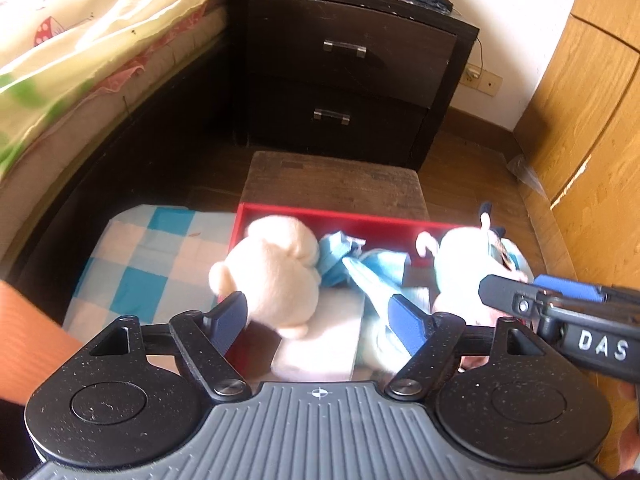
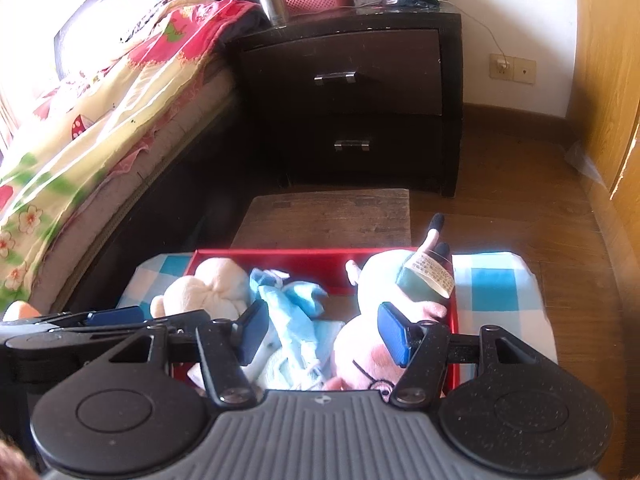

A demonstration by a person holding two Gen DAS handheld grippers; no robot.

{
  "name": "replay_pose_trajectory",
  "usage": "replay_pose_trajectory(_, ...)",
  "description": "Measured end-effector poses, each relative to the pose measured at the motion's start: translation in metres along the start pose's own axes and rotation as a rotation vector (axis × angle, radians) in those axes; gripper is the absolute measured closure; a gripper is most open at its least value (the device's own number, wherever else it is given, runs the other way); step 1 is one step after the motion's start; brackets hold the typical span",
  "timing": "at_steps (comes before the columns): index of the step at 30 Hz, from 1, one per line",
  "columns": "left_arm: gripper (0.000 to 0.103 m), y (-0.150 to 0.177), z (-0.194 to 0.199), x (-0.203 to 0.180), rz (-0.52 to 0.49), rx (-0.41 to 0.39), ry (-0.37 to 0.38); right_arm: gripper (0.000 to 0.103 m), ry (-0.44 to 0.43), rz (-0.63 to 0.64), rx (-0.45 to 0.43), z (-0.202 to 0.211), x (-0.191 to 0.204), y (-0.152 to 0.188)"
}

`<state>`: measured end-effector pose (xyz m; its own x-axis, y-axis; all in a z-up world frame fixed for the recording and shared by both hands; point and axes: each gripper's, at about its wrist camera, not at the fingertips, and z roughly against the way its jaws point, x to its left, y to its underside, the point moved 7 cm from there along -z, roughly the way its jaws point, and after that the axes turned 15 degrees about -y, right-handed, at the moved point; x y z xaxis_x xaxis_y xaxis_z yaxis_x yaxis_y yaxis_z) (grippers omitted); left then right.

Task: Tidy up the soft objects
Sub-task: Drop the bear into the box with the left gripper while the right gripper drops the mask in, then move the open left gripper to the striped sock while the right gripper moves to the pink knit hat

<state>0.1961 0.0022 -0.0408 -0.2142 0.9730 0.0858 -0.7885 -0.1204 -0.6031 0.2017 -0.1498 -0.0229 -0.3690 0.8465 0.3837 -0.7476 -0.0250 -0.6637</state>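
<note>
Pink pig plush (image 2: 372, 344) face half hidden by gripper body; label (image 2: 430, 276) txt unreadable (too small).

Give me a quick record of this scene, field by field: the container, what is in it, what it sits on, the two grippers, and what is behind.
container: red box, open on top
contents: cream plush toy at left, blue cloth in the middle, pink plush toy at right
under the box: blue and white checked pad
left gripper: open, over the cream plush toy and blue cloth
right gripper: open, over the blue cloth and pink plush toy
behind: wooden stool, dark nightstand
</note>
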Motion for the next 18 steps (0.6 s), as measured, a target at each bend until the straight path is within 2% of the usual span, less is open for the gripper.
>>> replay_pose_trajectory(6,0.026,0.033,0.010,0.011,-0.013,0.046,0.001,0.064,0.013,0.039,0.035,0.006,0.009,0.011)
replay_pose_trajectory(13,0.025,0.081,0.025,0.018,-0.098,0.077,-0.012,0.061,0.020,0.107,0.049,0.023,0.024,0.025)
replay_pose_trajectory(18,0.024,0.104,0.017,0.031,-0.095,0.129,-0.033,0.060,0.002,0.108,0.069,0.029,0.034,0.039)
